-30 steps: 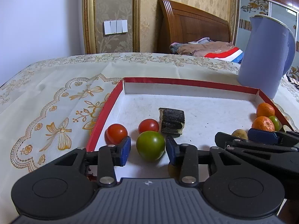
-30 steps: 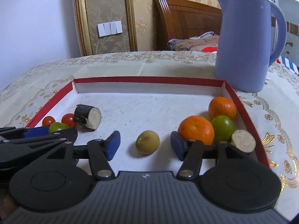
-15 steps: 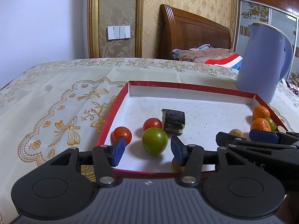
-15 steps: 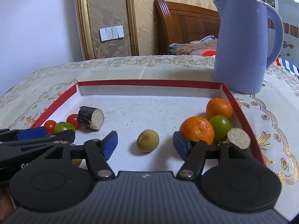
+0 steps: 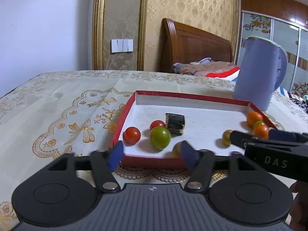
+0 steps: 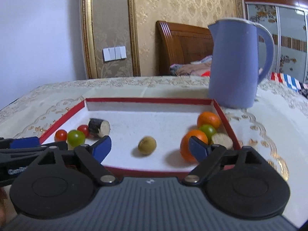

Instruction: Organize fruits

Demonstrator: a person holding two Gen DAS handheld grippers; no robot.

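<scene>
Both tongs [image 5: 152,154] [image 6: 150,148] just opening, empty, fruit in red-rimmed tray [image 6: 146,170]

In the left wrist view a yellowish fruit [image 5: 176,148] shows only as a blurred sliver behind the left gripper's [image 5: 152,155] motion-smeared right pad, while the right gripper [image 5: 269,144] covers part of the brown fruit [image 5: 226,136] and the near orange [image 5: 260,131].

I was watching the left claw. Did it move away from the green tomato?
Yes. The left claw backed off the green tomato, past the red box rim, opening.
</scene>
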